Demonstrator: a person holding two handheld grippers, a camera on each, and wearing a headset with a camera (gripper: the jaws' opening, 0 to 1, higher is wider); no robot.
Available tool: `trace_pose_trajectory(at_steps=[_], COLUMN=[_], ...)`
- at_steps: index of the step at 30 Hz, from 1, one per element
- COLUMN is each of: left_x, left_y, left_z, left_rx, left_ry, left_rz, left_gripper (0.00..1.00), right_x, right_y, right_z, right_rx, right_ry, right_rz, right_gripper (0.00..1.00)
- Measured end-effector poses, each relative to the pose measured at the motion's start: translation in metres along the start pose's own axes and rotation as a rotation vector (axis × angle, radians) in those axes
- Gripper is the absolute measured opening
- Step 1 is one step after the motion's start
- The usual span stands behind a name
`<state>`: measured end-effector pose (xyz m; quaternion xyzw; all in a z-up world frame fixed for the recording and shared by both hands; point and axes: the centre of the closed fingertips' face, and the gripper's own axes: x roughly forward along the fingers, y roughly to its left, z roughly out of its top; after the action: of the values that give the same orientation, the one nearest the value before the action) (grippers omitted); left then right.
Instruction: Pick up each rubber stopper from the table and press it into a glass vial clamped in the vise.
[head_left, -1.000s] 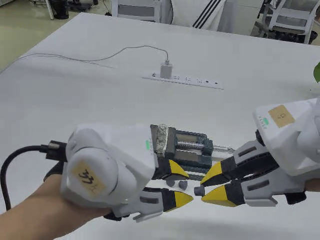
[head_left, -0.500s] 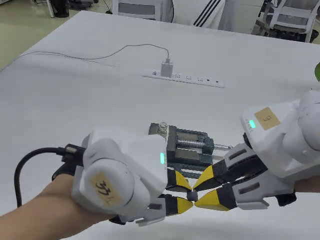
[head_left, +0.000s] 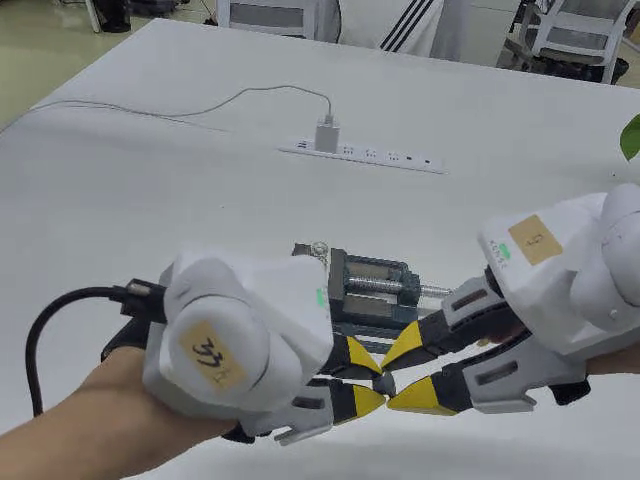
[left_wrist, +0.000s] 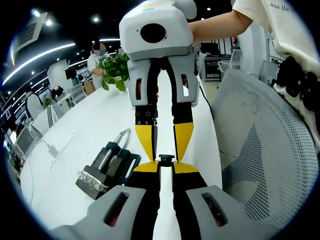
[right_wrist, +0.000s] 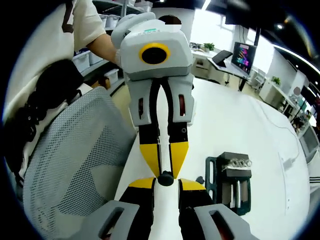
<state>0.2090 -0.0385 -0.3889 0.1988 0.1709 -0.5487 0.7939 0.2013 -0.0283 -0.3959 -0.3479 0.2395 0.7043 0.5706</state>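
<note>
Between the tips, head view: left tongs (head_left: 380, 384) and right tongs (head_left: 390, 387) are nose to nose, tip ends touching or nearly so. A second ago they stood apart with bare worktop (head_left: 150, 180) in the gap.
Change means: my read is that one rubber stopper (left_wrist: 166, 158) is off the worktop and is being passed or re-seated tong to tong before insertion. It is not yet at a vial.
Behind the tips: vise (head_left: 375, 290) sits just beyond the meeting point. The vials (head_left: 318, 250) are at its end on the left tongs' side.
Pose, head view: both tongs are low over the worktop and roughly level, aimed at each other. The forearm (head_left: 80, 430) behind the left tongs comes in from the near side.
Left gripper view, at own tips: the stopper sits right at the tip ends. The right tongs (left_wrist: 165, 156) come straight in from opposite, their tips flanking the same stopper. The vise (left_wrist: 112, 165) is off to one side, apart from the tips.
Right gripper view, at own tips: stopper (right_wrist: 165, 177) is between the two tip pairs, with the left tongs (right_wrist: 165, 170) head-on. The vials (right_wrist: 239, 164) are to the side and well clear of the stopper.
Grip state: both jaw pairs are narrowed to about stopper width. I can't tell which pair is actually clamping it.
</note>
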Motion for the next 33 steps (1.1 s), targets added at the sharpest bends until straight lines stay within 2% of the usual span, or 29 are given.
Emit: trace_pose_trajectory(at_steps=[9, 13, 20, 26, 29, 33], left_x=[-0.003, -0.005, -0.008, -0.008, -0.008, -0.011], left_y=[-0.002, -0.002, -0.003, -0.001, 0.001, 0.004], left_z=[-0.004, -0.004, -0.005, -0.005, -0.004, 0.001], left_rx=[-0.016, -0.032, -0.035, -0.044, -0.071, -0.134], left_ry=[0.003, -0.01, -0.005, -0.009, -0.029, -0.086], left_rz=[0.007, 0.013, 0.016, 0.02, 0.023, 0.027], left_gripper=[0.04, 0.04, 0.04, 0.04, 0.04, 0.04], right_x=[-0.006, -0.008, -0.014, -0.012, -0.012, -0.011], right_y=[-0.004, -0.002, -0.006, -0.001, 0.002, -0.001], right_z=[0.009, 0.012, 0.02, 0.02, 0.022, 0.018], right_rx=[-0.008, -0.017, -0.036, -0.067, -0.1, -0.152], right_ry=[-0.029, -0.027, -0.036, -0.012, -0.002, 0.031], right_rz=[-0.026, -0.025, -0.036, -0.007, 0.007, 0.007], right_gripper=[0.17, 0.16, 0.13, 0.13, 0.13, 0.13])
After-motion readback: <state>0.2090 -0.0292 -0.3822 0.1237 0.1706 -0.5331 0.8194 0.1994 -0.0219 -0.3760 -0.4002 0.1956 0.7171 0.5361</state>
